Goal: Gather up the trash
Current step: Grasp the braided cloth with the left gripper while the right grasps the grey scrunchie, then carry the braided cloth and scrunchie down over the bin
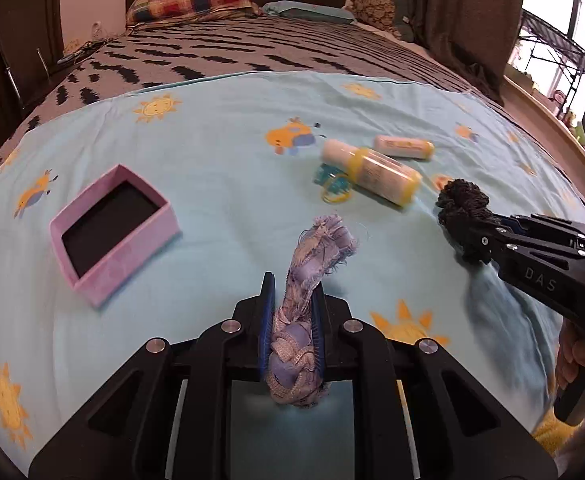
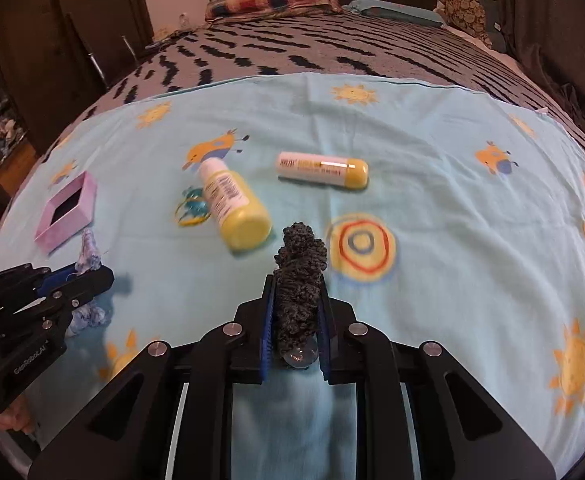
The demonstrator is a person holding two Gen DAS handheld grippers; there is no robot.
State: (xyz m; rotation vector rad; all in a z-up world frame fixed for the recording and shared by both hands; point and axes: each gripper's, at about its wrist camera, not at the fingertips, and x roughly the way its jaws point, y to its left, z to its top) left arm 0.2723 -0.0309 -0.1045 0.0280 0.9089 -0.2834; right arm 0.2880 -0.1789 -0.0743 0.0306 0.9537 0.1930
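We hold the left gripper (image 1: 292, 292) clamped on a pale blue and white braided scrap of cloth (image 1: 312, 280), which stands up between the blue pads and frays out past the fingertips, its lower end bunched nearer the camera. Our right gripper (image 2: 296, 292) is clamped on a dark grey knitted scrap (image 2: 300, 276) that juts up past its fingertips; a small clear round piece sits at the scrap's lower end. Both grippers hang over the light blue sheet (image 1: 220, 128) printed with suns and cartoon animals, spread over a bed with a grey and black patterned cover (image 1: 252, 48). On the sheet, an open pink box (image 1: 112, 232) with a dark inside lies to the left, well apart from both scraps. Farther out lie a yellow bottle with a white cap (image 2: 232, 200) on its side, a white and yellow tube (image 2: 324, 170) beyond it, and a tangle of teal and yellow bands (image 2: 191, 210) touching the bottle's left side. A hand (image 1: 572, 356) grips the right gripper's handle at the edge of the left view.
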